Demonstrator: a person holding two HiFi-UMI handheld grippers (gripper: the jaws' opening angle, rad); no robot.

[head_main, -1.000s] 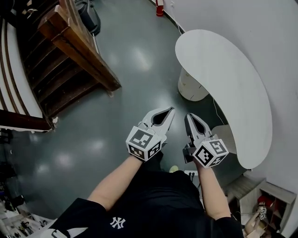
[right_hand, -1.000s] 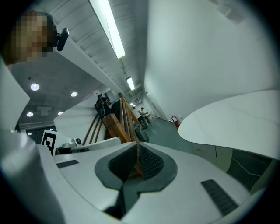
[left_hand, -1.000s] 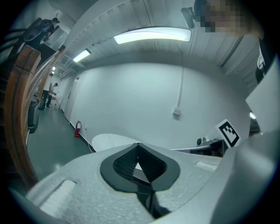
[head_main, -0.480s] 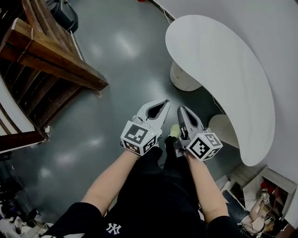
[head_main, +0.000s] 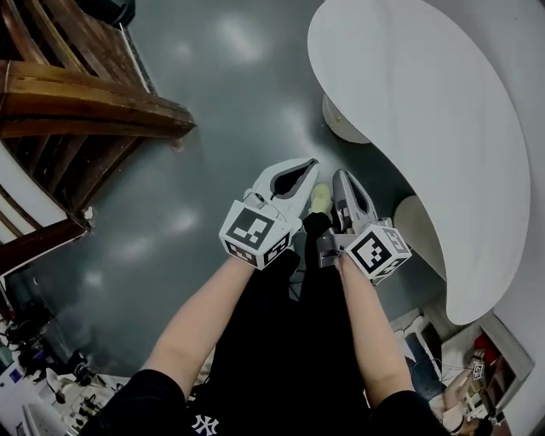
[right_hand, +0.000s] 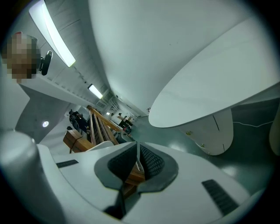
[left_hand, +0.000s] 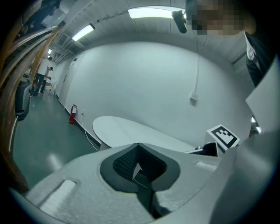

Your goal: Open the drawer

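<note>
Jaws pressed together on nothing, left hand-held gripper (head_main: pixel 308 166) and right hand-held gripper (head_main: pixel 341 175), beside white table (head_main: pixel 426 111)

This is a large, open workroom, closer to a lab or studio hall than to a lived-in room. A glossy grey-green poured floor (head_main: pixel 213 128) runs wide between plain white walls (left_hand: pixel 153 78), and long strip lights (left_hand: pixel 153 12) line the ceiling. A red fire extinguisher (left_hand: pixel 72 114) stands at the foot of the wall, with a cable (left_hand: pixel 87 136) trailing along the skirting. A big white curved table (head_main: pixel 426 111) on a rounded pedestal (head_main: pixel 341 123) sits against the wall. Opposite it rises a heavy wooden staircase (head_main: pixel 77 94). A bench cluttered with cables and small gear (head_main: pixel 51 392) fills one corner, and a low open shelf unit (head_main: pixel 498 358) another.
</note>
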